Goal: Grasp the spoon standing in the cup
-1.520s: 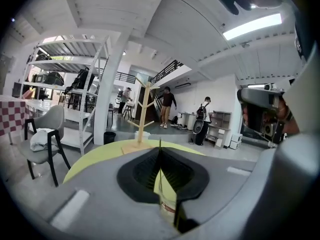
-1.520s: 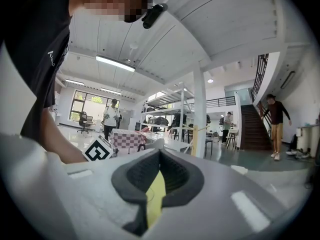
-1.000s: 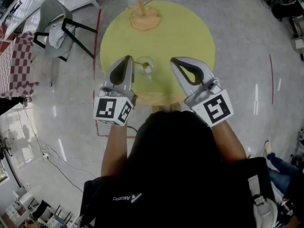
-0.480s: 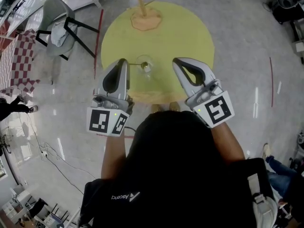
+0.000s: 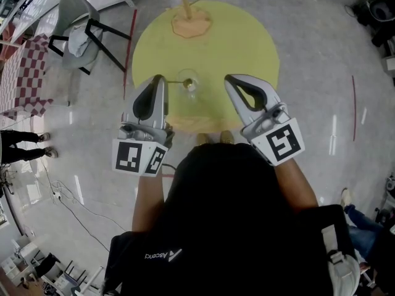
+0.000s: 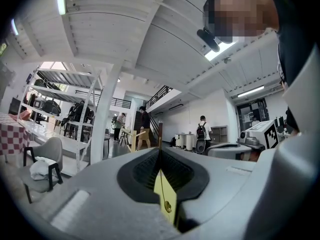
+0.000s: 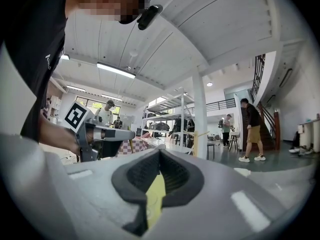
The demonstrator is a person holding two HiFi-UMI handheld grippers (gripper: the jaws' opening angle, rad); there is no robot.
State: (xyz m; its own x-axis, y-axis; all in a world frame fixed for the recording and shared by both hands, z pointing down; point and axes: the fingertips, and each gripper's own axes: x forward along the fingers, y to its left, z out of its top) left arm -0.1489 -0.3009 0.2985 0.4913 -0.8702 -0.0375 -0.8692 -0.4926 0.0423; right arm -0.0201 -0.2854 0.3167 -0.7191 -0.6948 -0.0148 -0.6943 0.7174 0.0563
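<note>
A clear glass cup [image 5: 189, 82] stands on the round yellow table [image 5: 237, 39], near its front edge. A thin golden spoon [image 5: 175, 81] leans out of it to the left. My left gripper [image 5: 159, 79] is shut, its tip just left of the spoon's handle end; I cannot tell if they touch. In the left gripper view the spoon [image 6: 166, 204] shows through the slit below the closed tips [image 6: 160, 150]. My right gripper [image 5: 228, 79] is shut and empty, right of the cup, apart from it. Its closed tips [image 7: 159, 151] show only yellow table.
An orange patch with a wooden pole [image 5: 190, 23] sits at the table's far side. A grey chair [image 5: 77, 32] stands to the left on the floor, beside a red tape line [image 5: 128, 48]. People walk in the hall beyond.
My left gripper has drawn back toward me and a little left, away from the cup, still shut. The right gripper has barely moved.
</note>
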